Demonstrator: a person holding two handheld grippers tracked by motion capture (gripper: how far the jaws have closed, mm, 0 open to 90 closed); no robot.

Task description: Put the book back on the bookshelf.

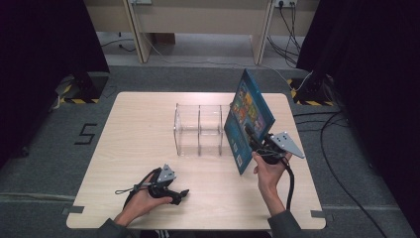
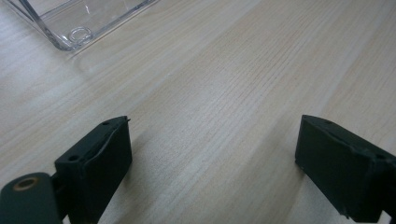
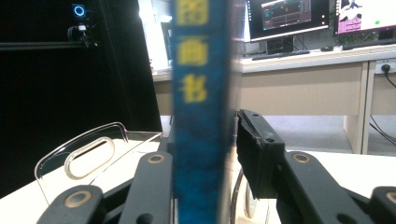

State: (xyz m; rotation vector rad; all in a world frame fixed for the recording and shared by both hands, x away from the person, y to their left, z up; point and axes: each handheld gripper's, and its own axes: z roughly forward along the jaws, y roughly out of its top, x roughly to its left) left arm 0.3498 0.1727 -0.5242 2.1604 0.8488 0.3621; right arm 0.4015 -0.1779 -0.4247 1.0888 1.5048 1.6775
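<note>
Standing on edge between the right gripper (image 1: 253, 140) jaws, book (image 1: 249, 118) tilts, long axis up; the jaws are loosened, one pad visibly off the spine. Clear organizer (image 1: 200, 130) lies just left. Left gripper (image 1: 179, 195) idle, spread, well apart

The clear organizer (image 1: 199, 130) stands mid-tabletop (image 1: 138, 148), blocking a straight pass across the centre. Just right of it the upright blue book (image 1: 247, 119) walls off that side. Bare wood lies open left of the organizer and along the near edge, around the left hand-held gripper (image 1: 182, 194).
</note>
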